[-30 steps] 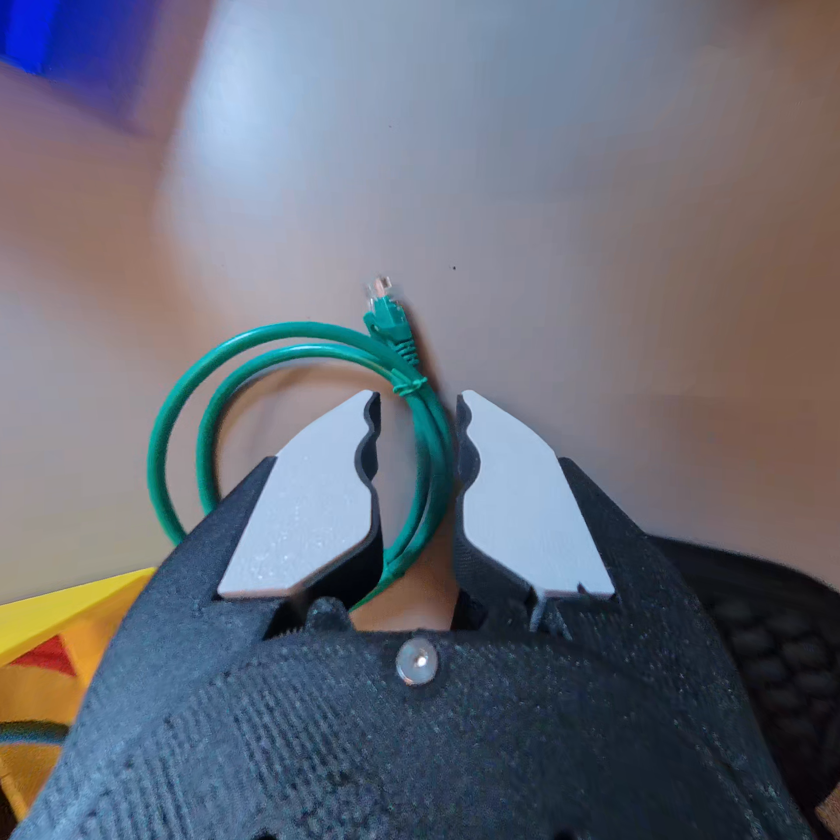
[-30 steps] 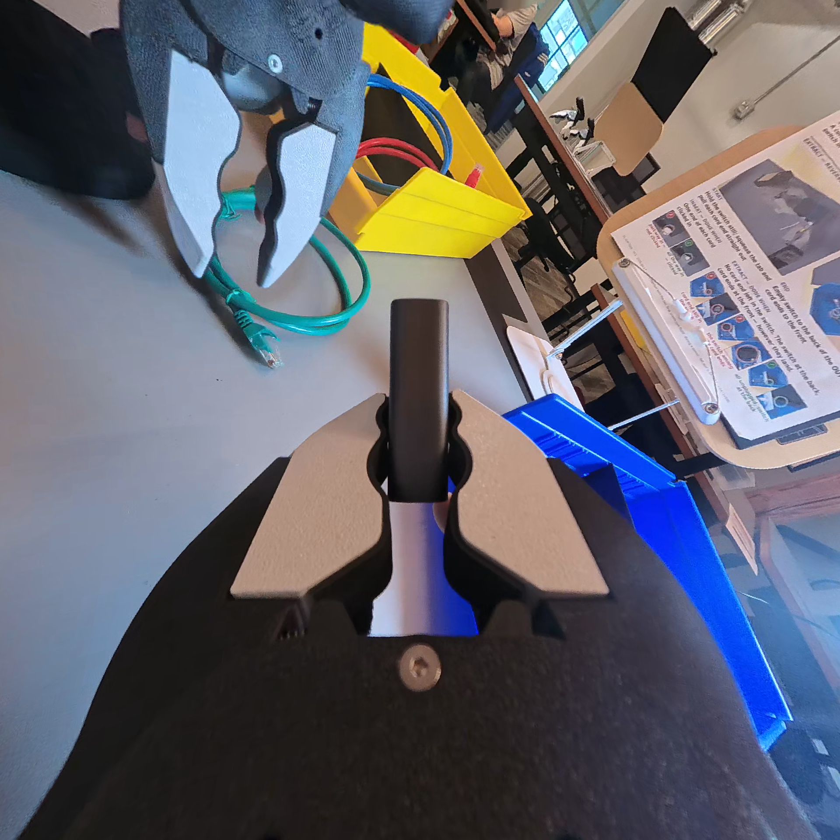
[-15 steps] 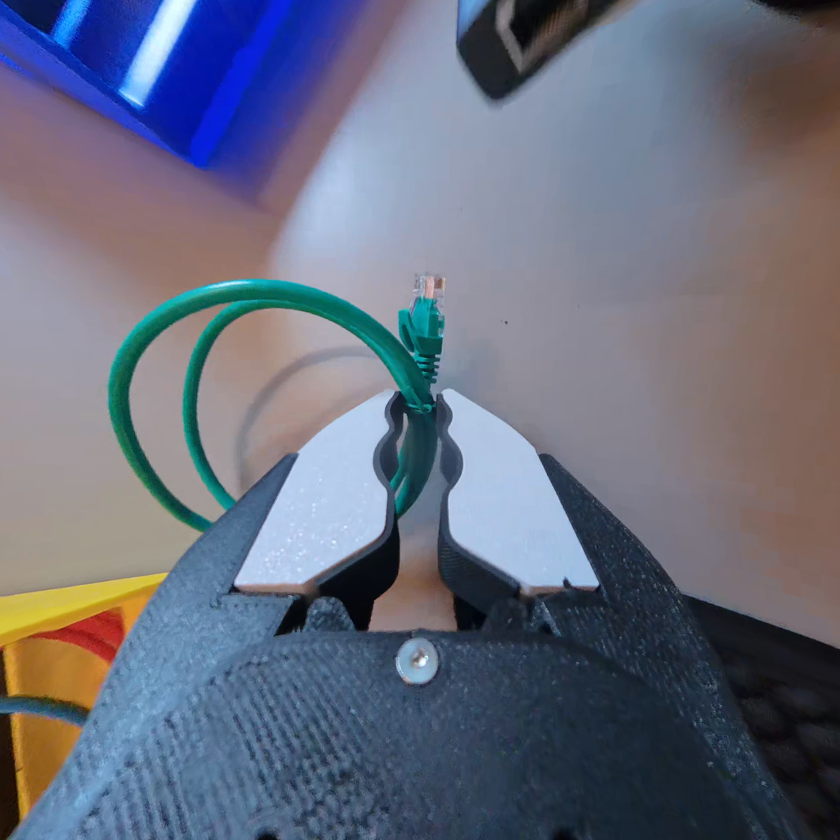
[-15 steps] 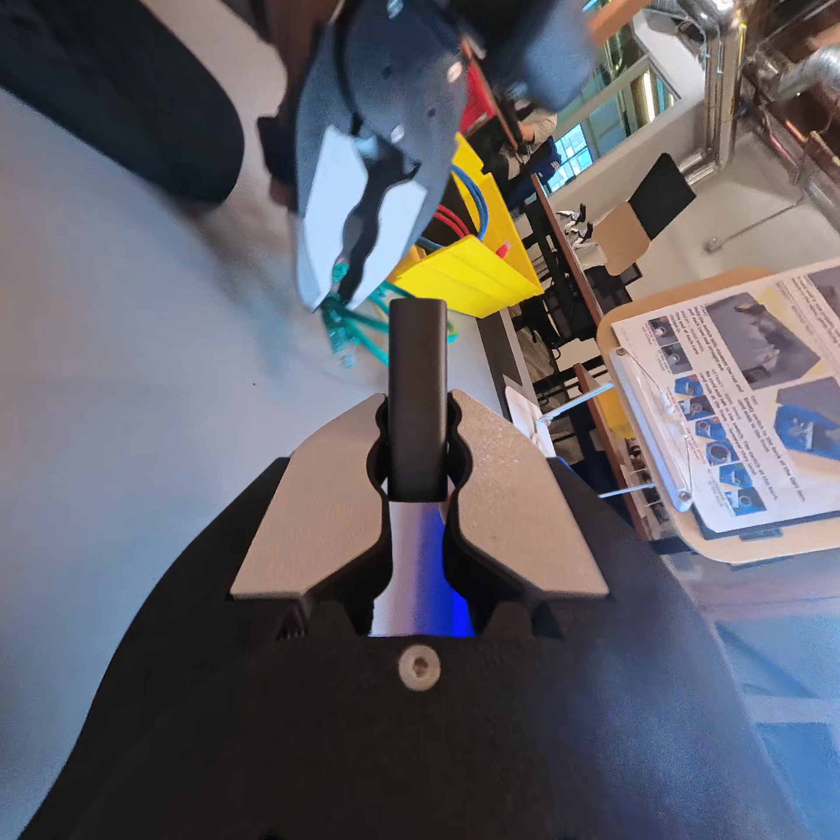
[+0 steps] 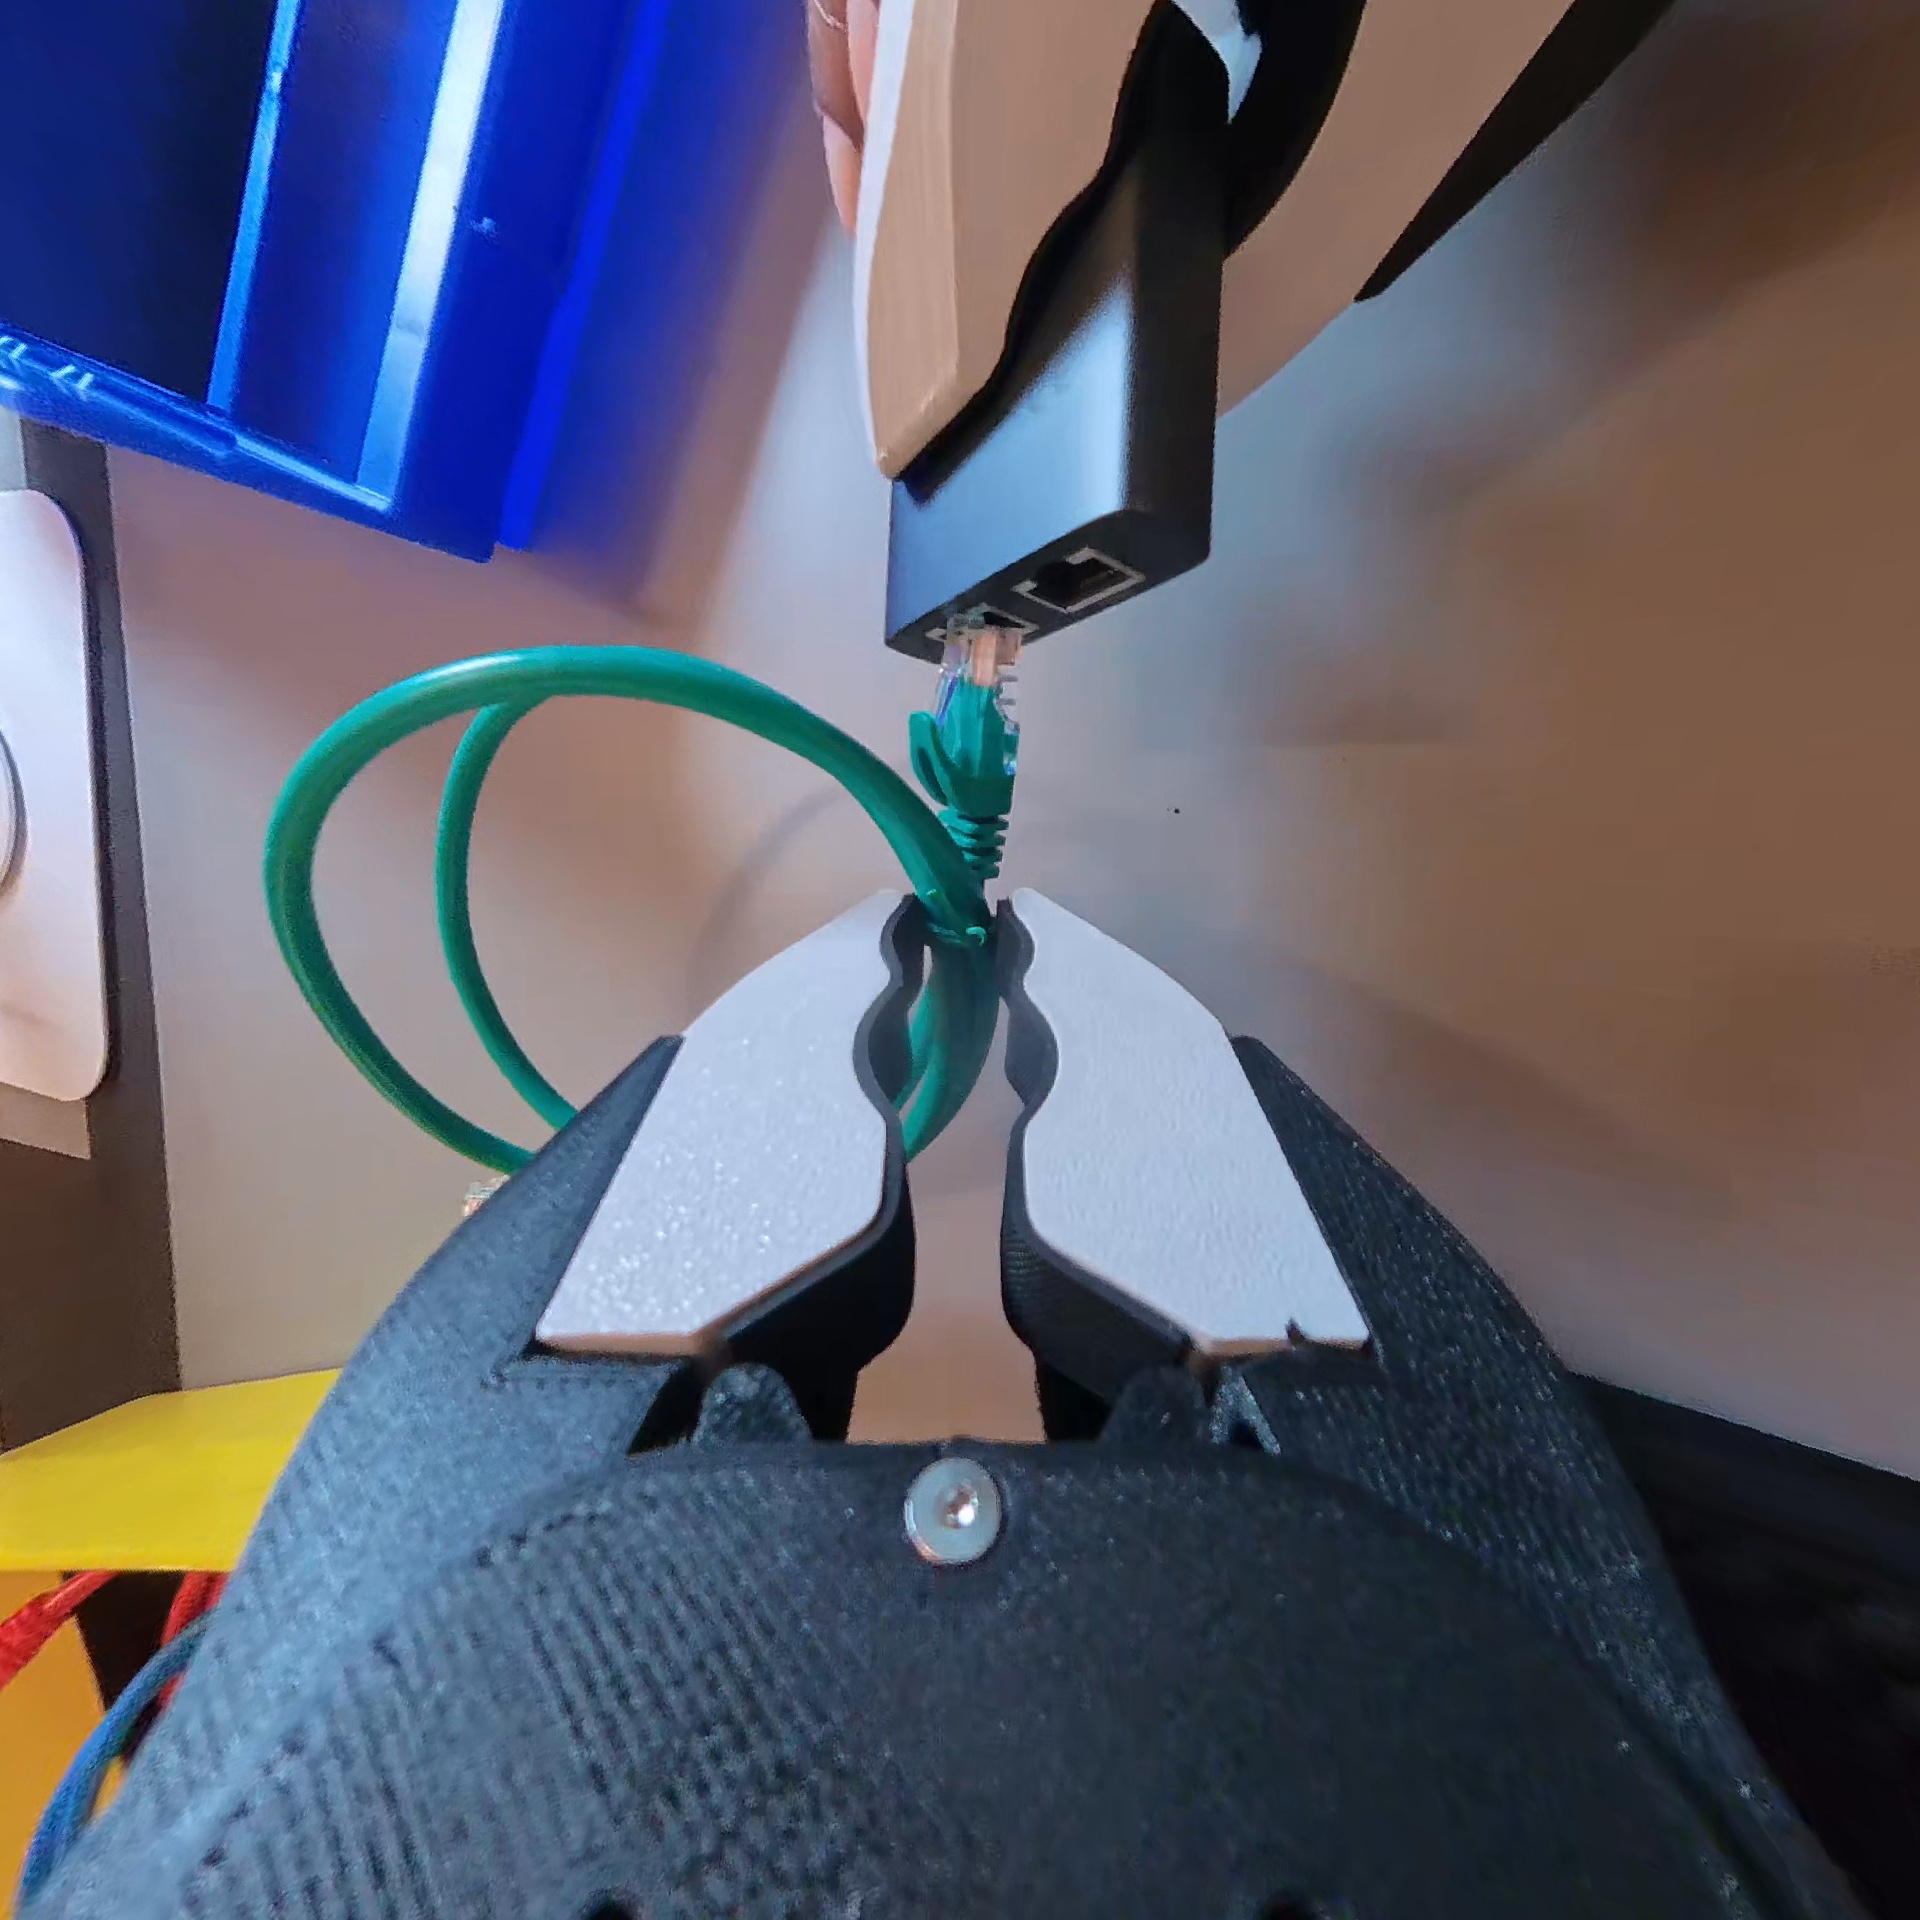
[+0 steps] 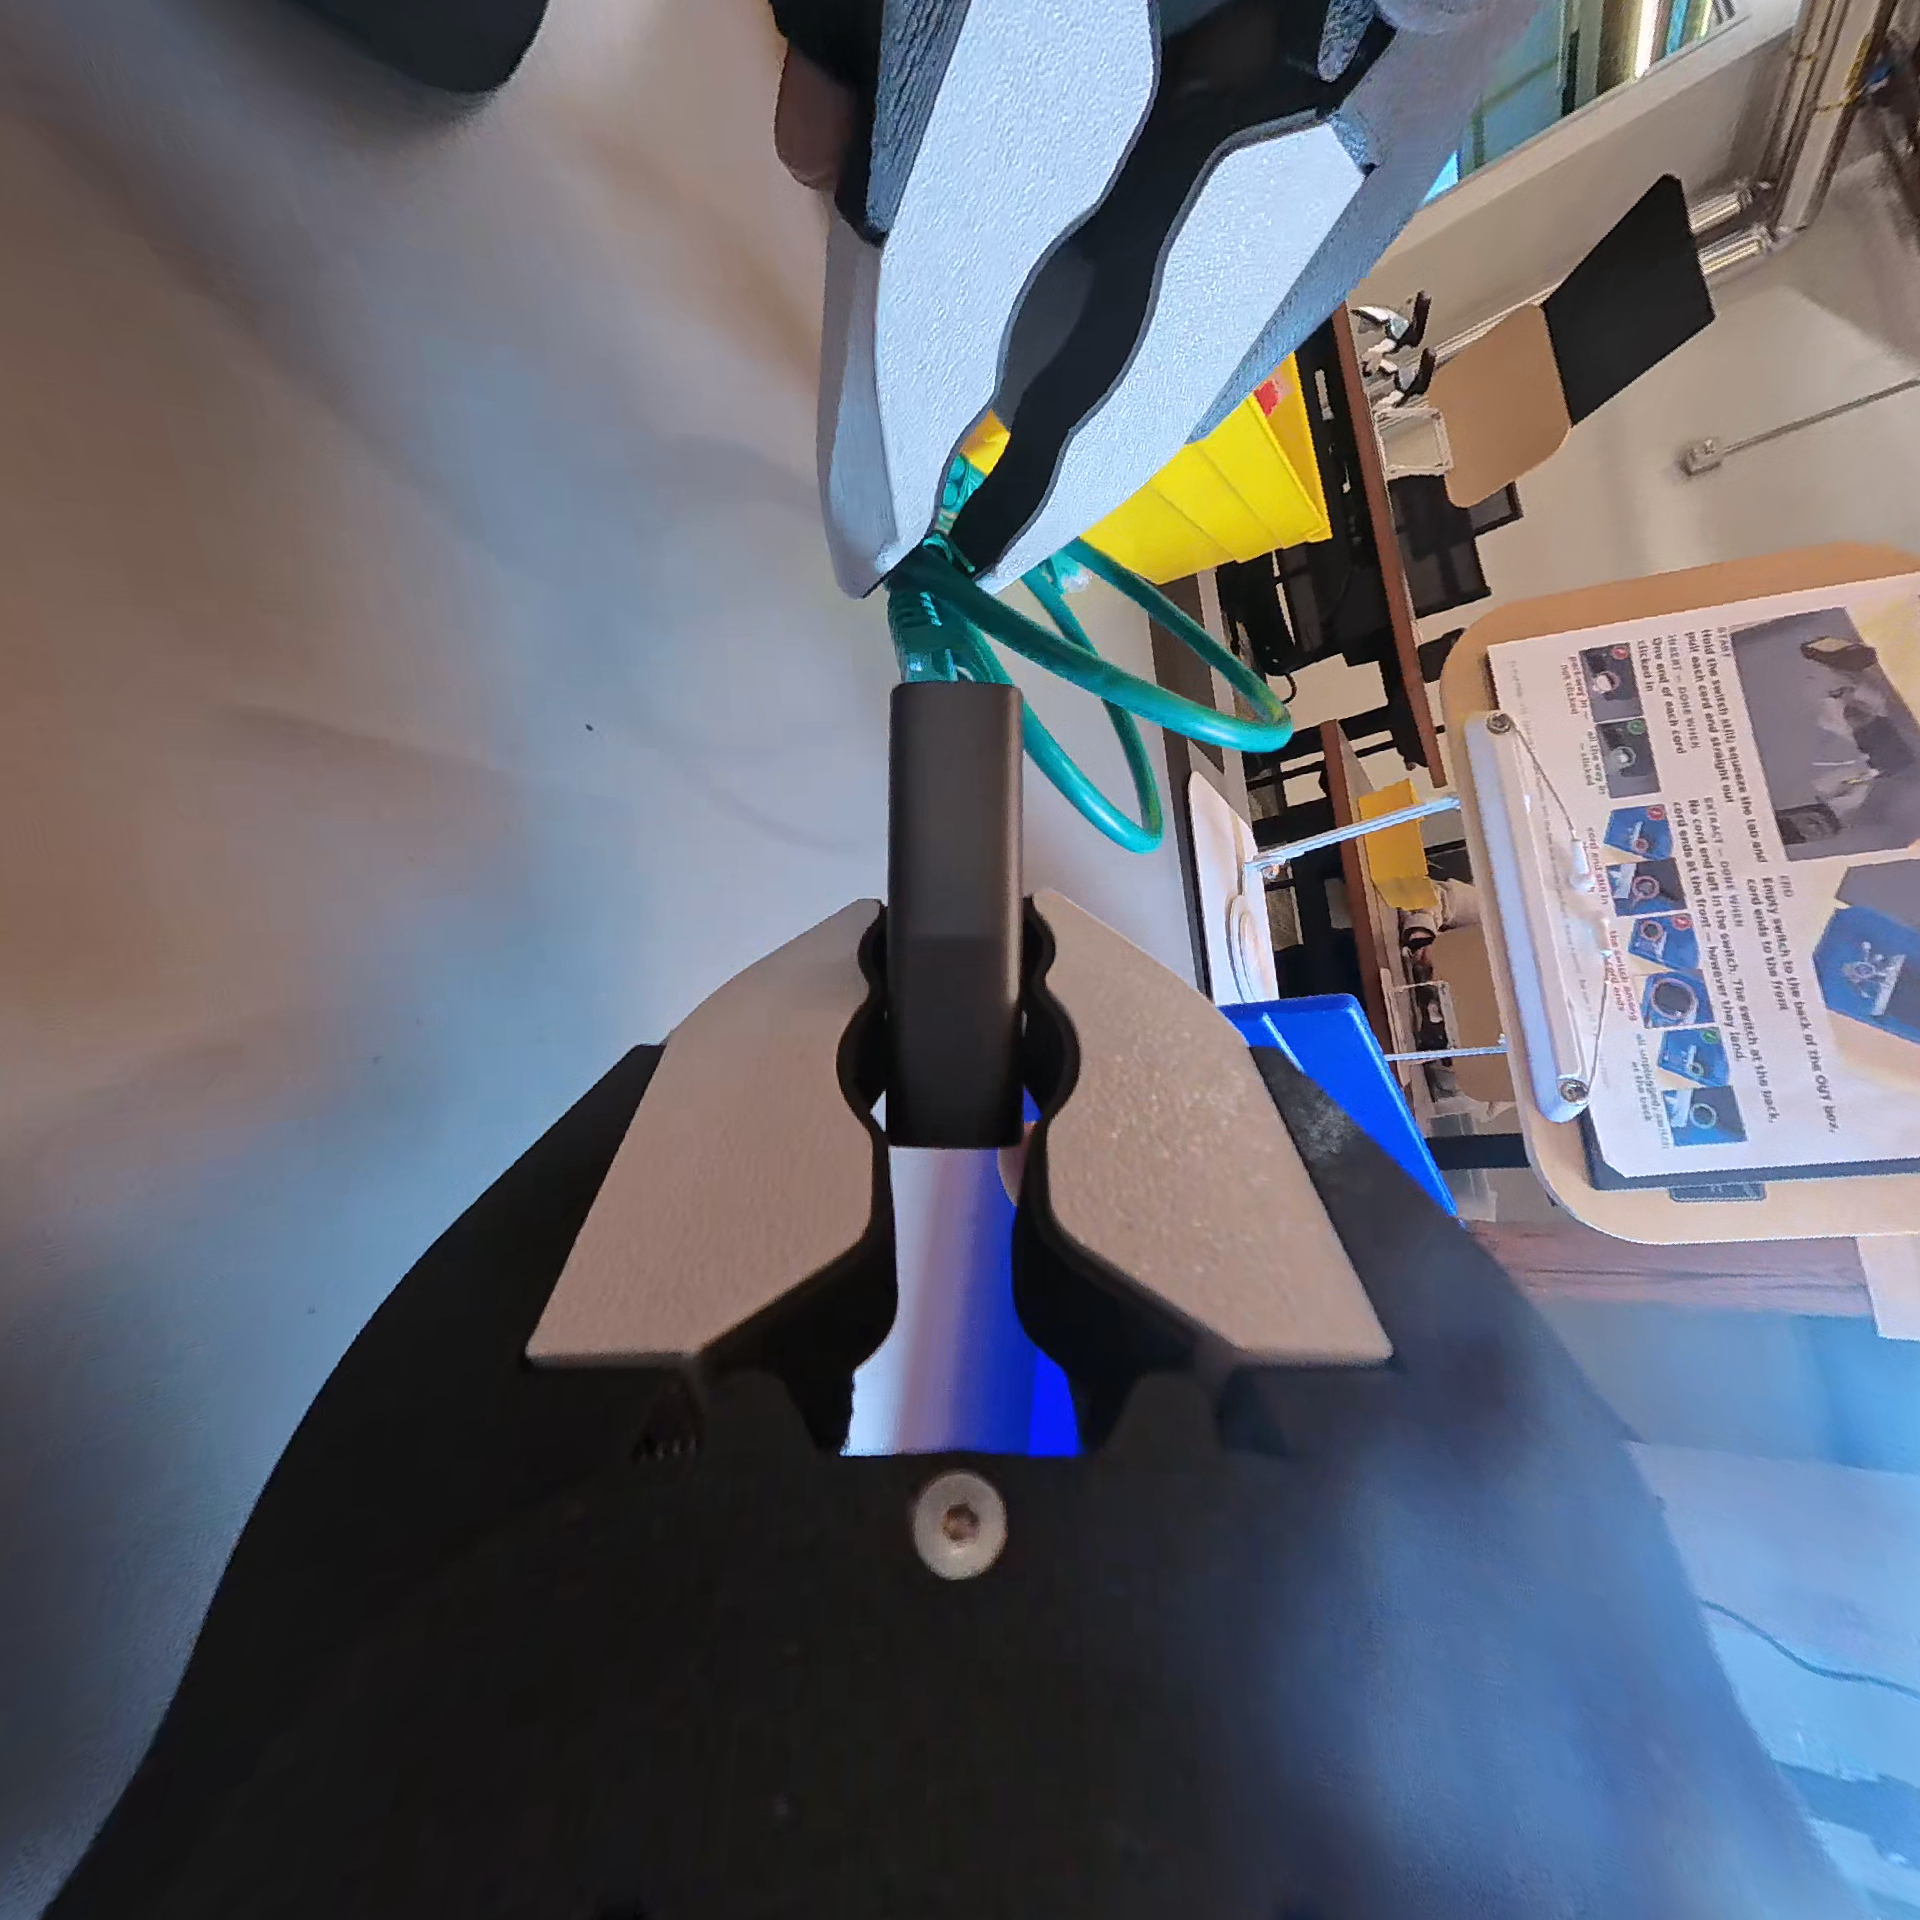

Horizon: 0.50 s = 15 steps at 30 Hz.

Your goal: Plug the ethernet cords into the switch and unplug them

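My left gripper (image 5: 956,914) has its jaws drawn nearly together, pinching the green ethernet cord (image 5: 940,862) just behind its plug boot, with the tie-wrapped strands running down the narrow gap between my grey fingers (image 5: 748,1132). The rest of the cord loops out to the left of my jaws in two rounds, hanging above the pale table (image 5: 1507,883). The clear plug (image 5: 971,675) stands straight up beyond my fingertips and its tip sits right at the mouth of the nearer port on the black switch (image 5: 1070,499); I cannot tell how far in it has gone. A second port beside it is bare. My right gripper (image 6: 956,925) has its jaws clamped narrow on the switch (image 6: 951,831), which stands up from between my fingertips with its far end meeting the green plug (image 6: 920,639) under the left gripper's (image 6: 935,556) tips. A blue bin (image 5: 343,270) lies beyond and to the left in the left wrist view, a yellow bin (image 5: 125,1475) with red and blue cords close at the lower left, and an instruction sheet on a board (image 6: 1704,883) stands off to the right in the right wrist view
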Available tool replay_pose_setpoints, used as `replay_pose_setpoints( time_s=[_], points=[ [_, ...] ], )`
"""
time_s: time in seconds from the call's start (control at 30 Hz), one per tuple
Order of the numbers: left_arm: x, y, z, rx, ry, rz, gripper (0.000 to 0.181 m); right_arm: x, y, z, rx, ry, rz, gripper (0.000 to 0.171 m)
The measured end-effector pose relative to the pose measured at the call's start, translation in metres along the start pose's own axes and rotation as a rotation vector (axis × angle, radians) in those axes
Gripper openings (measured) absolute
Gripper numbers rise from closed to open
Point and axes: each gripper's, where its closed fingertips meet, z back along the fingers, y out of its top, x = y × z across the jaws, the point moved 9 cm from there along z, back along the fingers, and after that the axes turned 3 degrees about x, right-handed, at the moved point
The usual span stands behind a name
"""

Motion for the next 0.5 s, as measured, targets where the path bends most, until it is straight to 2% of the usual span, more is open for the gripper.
replay_pose_setpoints(
  time_s=[0.27,0.5],
  points=[
    [-0.002,0.007,-0.014,-0.191,-0.017,-0.027,0.014,-0.008,0.000,-0.007,-0.108,0.004,0.121,0.021],
    [0.000,0.014,-0.018,-0.267,0.010,-0.072,0.014,-0.007,-0.002,-0.006,-0.113,0.017,0.082,0.021]
  ],
)
